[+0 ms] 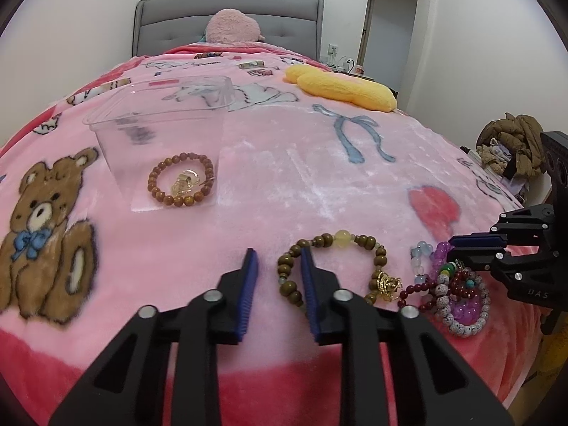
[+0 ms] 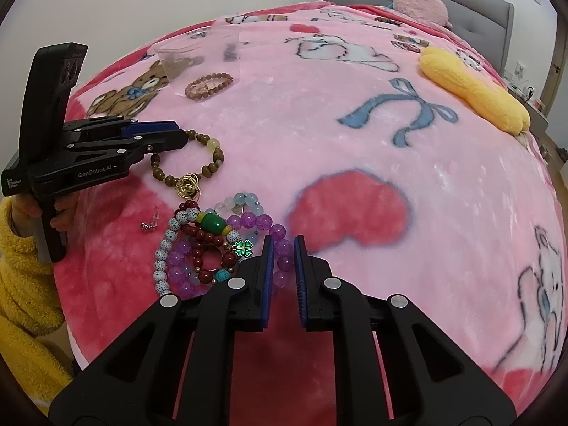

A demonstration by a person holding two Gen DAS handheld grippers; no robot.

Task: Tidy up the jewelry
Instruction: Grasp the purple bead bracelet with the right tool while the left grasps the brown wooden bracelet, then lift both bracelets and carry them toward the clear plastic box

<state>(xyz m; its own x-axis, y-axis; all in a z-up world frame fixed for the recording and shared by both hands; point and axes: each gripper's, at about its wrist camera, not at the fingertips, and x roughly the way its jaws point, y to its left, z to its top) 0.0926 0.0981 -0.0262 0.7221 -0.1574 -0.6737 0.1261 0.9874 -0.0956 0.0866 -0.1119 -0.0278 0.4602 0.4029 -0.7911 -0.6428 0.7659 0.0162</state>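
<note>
A clear plastic box point(image 1: 159, 120) lies on the pink blanket and holds a brown bead bracelet point(image 1: 181, 181) with a gold piece inside. My left gripper point(image 1: 278, 266) is open; its right finger rests across the near left side of an olive bead bracelet point(image 1: 340, 245) with a gold charm. To the right lies a heap of bracelets point(image 2: 213, 245): purple, dark red, white speckled, pale blue. My right gripper point(image 2: 284, 248) is open, its left finger at the purple bracelet point(image 2: 277, 234). A small earring point(image 2: 149, 226) lies left of the heap.
A yellow plush pillow point(image 1: 340, 87) lies at the far right of the bed, a pink plush point(image 1: 230, 26) by the grey headboard. The bed's near edge is just under both grippers. Clothes pile point(image 1: 514, 142) beyond the right edge.
</note>
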